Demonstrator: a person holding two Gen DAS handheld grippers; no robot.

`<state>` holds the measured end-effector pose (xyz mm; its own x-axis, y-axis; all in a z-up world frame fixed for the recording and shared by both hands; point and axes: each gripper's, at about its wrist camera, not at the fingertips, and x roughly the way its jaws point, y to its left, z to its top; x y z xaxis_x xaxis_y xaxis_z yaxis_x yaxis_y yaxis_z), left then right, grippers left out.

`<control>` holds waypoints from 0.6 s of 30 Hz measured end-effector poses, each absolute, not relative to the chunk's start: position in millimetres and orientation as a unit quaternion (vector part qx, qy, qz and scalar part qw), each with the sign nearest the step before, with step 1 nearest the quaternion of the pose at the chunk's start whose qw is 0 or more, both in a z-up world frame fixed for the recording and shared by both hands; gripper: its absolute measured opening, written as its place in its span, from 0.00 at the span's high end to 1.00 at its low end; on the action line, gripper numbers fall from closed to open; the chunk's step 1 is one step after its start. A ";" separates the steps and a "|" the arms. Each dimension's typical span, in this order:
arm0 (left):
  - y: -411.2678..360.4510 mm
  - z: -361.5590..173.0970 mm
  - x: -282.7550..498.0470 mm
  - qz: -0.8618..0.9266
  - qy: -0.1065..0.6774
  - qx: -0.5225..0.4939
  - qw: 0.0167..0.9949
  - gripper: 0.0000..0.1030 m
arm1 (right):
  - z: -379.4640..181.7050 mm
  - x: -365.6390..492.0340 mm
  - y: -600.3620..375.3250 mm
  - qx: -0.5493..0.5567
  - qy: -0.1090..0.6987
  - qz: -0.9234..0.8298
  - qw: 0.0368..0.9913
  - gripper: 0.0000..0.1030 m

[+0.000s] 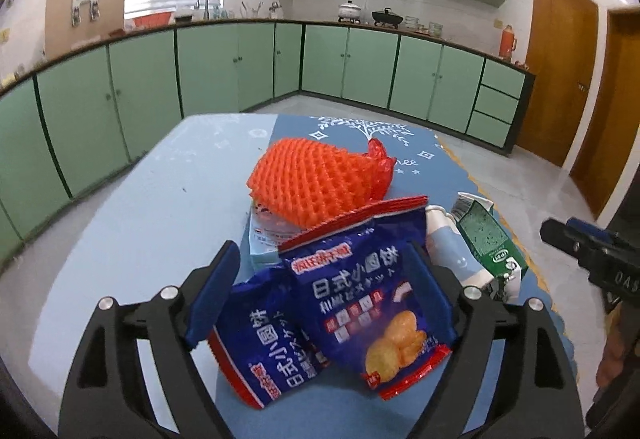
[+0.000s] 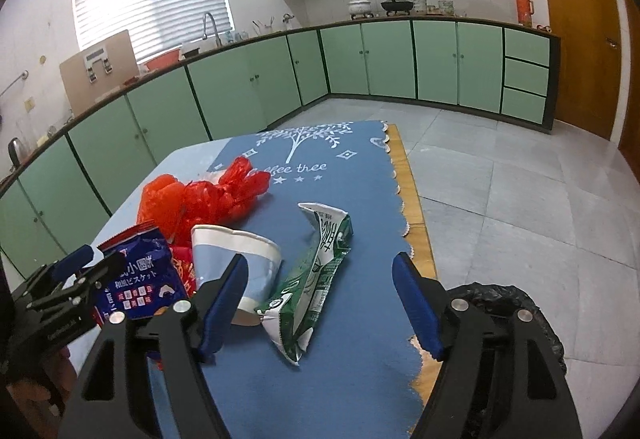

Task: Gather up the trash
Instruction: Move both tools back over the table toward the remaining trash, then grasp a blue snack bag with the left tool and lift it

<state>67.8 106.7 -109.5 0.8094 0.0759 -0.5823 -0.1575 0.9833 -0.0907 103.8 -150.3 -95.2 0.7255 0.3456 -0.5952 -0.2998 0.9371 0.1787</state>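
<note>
Left wrist view shows two blue snack bags point(image 1: 344, 315) printed with "日式小圆饼", lying on the desk point(image 1: 152, 223) between the spread fingers of the left gripper point(image 1: 324, 287); its pads do not press on them. Beyond the bags lie one orange foam net point(image 1: 316, 183), one red plastic bag point(image 1: 380, 155), one crushed paper cup point(image 1: 448, 243) and one flattened green carton point(image 1: 484, 235), its lettering too small to read. A blue cloth point(image 2: 328, 167) on the desk reads "coffee thee" under a white tree. Right wrist view has the right gripper point(image 2: 320, 299) standing apart and holding nothing, above the carton and cup. A bin lined with a black bag point(image 2: 516, 299) sits beside the desk; its contents are hidden.
</note>
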 end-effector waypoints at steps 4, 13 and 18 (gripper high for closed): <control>118.3 -114.0 81.8 0.049 0.309 -0.084 0.946 0.20 | -95.7 106.2 -147.5 0.030 0.331 0.166 0.928 0.29; 114.3 -117.6 83.8 0.018 0.308 -0.085 0.947 0.68 | -96.0 109.9 -132.9 0.018 0.335 0.173 0.926 0.29; 108.8 -112.8 76.8 0.006 0.298 -0.086 0.951 0.95 | -94.7 110.5 -125.7 0.015 0.334 0.178 0.926 0.29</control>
